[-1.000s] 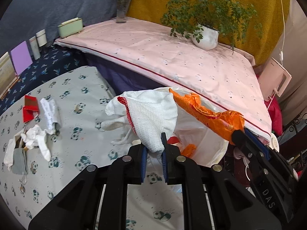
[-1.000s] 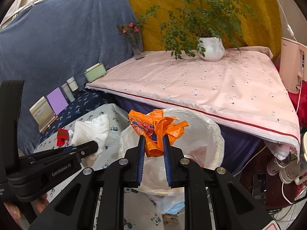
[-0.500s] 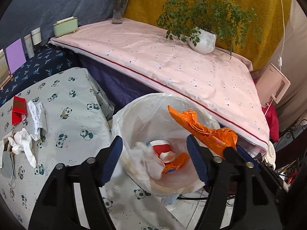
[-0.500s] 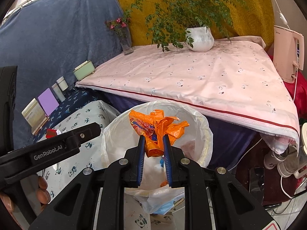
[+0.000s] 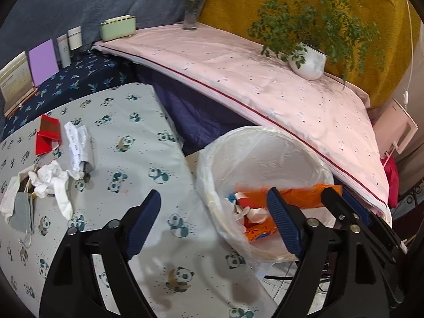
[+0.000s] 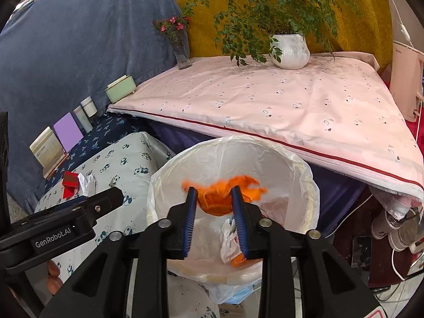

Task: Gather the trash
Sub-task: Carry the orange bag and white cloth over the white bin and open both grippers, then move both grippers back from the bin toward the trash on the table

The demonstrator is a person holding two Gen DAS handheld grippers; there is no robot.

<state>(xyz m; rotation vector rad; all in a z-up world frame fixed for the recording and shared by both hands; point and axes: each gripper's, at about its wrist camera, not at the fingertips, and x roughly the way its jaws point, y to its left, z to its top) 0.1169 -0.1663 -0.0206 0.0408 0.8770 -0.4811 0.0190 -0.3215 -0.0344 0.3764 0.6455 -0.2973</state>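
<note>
A trash bin lined with a white plastic bag (image 6: 291, 164) stands beside the panda-print table (image 5: 148, 159); it also shows in the left wrist view (image 5: 265, 148). My right gripper (image 6: 214, 196) is over the bin, jaws parted, with a blurred orange wrapper (image 6: 225, 196) between them, loose and falling. My left gripper (image 5: 214, 217) is wide open and empty above the table edge beside the bin. White tissue (image 6: 228, 238) and orange and red scraps (image 5: 259, 230) lie in the bin. On the table lie crumpled white tissues (image 5: 50, 182), a red packet (image 5: 47, 135), a receipt (image 5: 78, 145) and a grey mask (image 5: 22, 209).
A pink-covered raised surface (image 6: 265, 100) behind the bin holds a white plant pot (image 6: 290, 50), a flower vase (image 6: 181, 53) and a green box (image 6: 120, 91). Cards and jars (image 5: 42, 61) stand on the dark blue strip. A pink appliance (image 5: 397, 129) is at the right.
My left gripper opened, the white cloth dropped into the bin, and the gripper drew back toward the table. My right gripper moved over the bin and its jaws have just parted around the orange wrapper.
</note>
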